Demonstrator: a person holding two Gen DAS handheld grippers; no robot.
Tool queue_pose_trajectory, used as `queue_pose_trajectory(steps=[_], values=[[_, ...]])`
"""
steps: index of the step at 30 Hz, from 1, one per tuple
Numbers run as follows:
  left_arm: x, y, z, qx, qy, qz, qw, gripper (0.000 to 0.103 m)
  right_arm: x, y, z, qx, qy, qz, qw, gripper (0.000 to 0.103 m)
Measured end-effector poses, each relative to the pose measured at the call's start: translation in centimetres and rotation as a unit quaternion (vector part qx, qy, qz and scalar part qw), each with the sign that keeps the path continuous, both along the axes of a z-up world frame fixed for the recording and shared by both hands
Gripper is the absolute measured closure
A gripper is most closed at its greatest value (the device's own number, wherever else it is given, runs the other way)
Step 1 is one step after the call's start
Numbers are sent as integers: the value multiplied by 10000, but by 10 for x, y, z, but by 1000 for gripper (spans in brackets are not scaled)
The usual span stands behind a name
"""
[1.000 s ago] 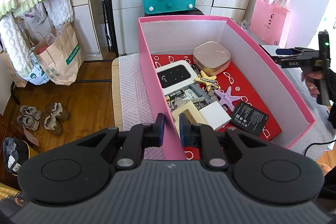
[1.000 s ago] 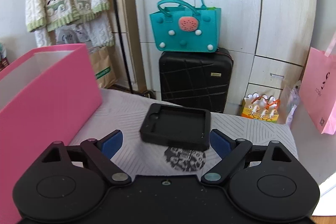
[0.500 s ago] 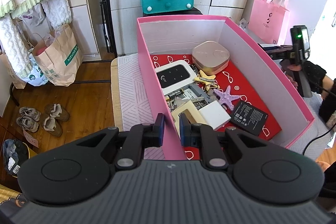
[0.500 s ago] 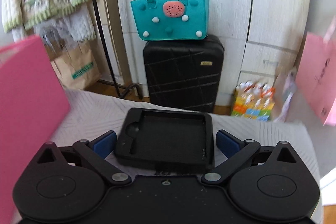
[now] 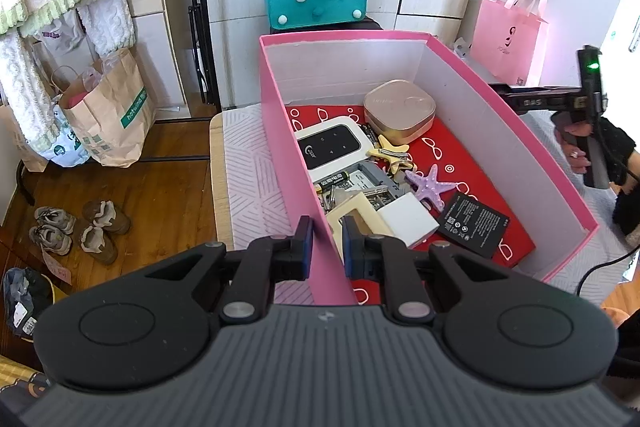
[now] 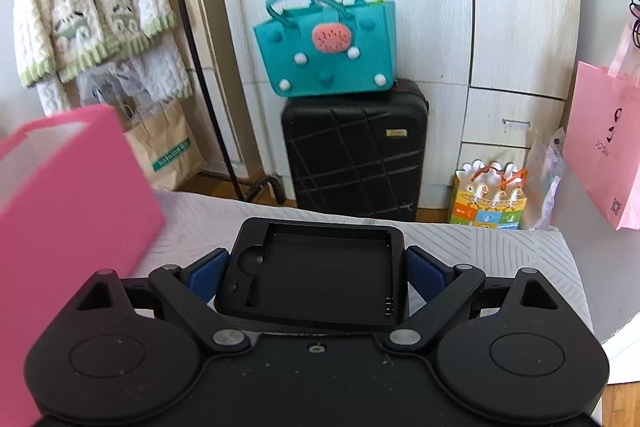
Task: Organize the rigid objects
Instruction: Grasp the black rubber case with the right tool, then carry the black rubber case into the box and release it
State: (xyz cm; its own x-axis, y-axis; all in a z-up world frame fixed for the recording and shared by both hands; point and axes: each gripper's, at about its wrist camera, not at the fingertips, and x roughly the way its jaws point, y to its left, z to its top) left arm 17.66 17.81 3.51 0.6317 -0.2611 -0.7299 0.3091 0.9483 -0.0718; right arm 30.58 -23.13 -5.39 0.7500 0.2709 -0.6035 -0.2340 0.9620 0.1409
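Note:
My left gripper [image 5: 323, 241] is shut on the near left wall of the pink box [image 5: 280, 131]. The box holds a white router [image 5: 332, 147], a rose-gold case [image 5: 400, 109], a purple starfish [image 5: 430, 185], a black battery [image 5: 474, 223], a white block [image 5: 406, 219] and other small items. My right gripper [image 6: 316, 273] is shut on a black rubber case [image 6: 320, 271] and holds it above the table to the right of the pink box [image 6: 68, 203]. The right gripper also shows at the right edge of the left wrist view [image 5: 588, 99].
A patterned cloth [image 6: 480, 247] covers the table. Behind it stand a black suitcase [image 6: 356, 155] with a teal felt bag [image 6: 328, 55] on top. A pink paper bag [image 6: 608, 143] hangs at the right. Shoes [image 5: 76, 227] and a paper bag [image 5: 108, 119] are on the floor at the left.
My right gripper closed on the black rubber case and lifted it off the cloth. My left gripper kept its hold on the box wall.

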Motion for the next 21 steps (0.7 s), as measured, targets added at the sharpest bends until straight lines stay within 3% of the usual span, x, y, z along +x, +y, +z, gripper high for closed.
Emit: queue_pose_trajectory(steps=[9,15,21], values=[[0,1,0,-13,-28,-40,10000,89,-60,23,61,651,-462,598,9950,7],[0,0,-1,6,-42,-99,9999,89,-103,72,101,184,-1001,1479,9837,7],[0,0,-1,16,-53,-97,9999,89,-105,116,114,73,-820,2229,9714,7]])
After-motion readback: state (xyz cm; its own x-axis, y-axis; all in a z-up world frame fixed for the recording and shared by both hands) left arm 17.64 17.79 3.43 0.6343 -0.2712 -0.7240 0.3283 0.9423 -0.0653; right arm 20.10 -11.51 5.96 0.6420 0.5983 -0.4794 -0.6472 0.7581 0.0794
